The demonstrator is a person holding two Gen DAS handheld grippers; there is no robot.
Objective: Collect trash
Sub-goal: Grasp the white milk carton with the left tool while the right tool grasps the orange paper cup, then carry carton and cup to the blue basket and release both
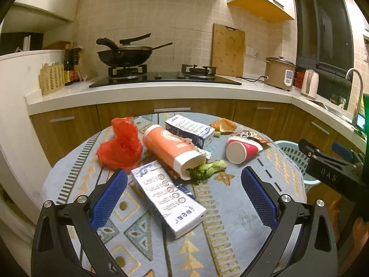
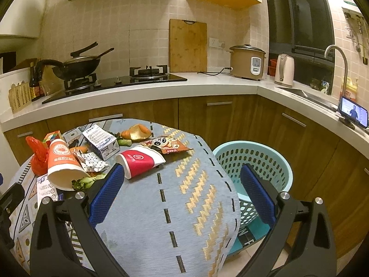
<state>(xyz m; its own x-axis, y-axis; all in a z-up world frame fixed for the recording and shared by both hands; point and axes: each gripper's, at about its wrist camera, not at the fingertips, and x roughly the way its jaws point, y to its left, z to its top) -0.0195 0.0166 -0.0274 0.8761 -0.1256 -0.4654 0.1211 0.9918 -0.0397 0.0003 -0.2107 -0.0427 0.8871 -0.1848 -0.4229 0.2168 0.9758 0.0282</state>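
Observation:
Trash lies on a round table with a patterned cloth (image 1: pixel 230 207). A white milk carton (image 1: pixel 168 198) lies nearest my left gripper (image 1: pixel 184 180), which is open and empty just above it. Behind are an orange paper cup (image 1: pixel 170 147) on its side with greens (image 1: pixel 207 168) spilling out, a red plastic bag (image 1: pixel 122 147), a second carton (image 1: pixel 189 130), a red paper cup (image 1: pixel 242 150), a snack wrapper (image 1: pixel 251 136) and orange peel (image 1: pixel 223 124). My right gripper (image 2: pixel 180 175) is open and empty, near the red cup (image 2: pixel 140 161). A light blue basket (image 2: pixel 253 161) stands beside the table on the right.
A kitchen counter (image 1: pixel 161 92) runs behind and to the right, with a stove and wok (image 1: pixel 124 55), a cutting board (image 1: pixel 228 48), a rice cooker (image 1: pixel 279 72), a kettle (image 1: pixel 309 83) and a sink tap (image 2: pixel 339 69). A phone (image 2: pixel 354 113) stands on the counter.

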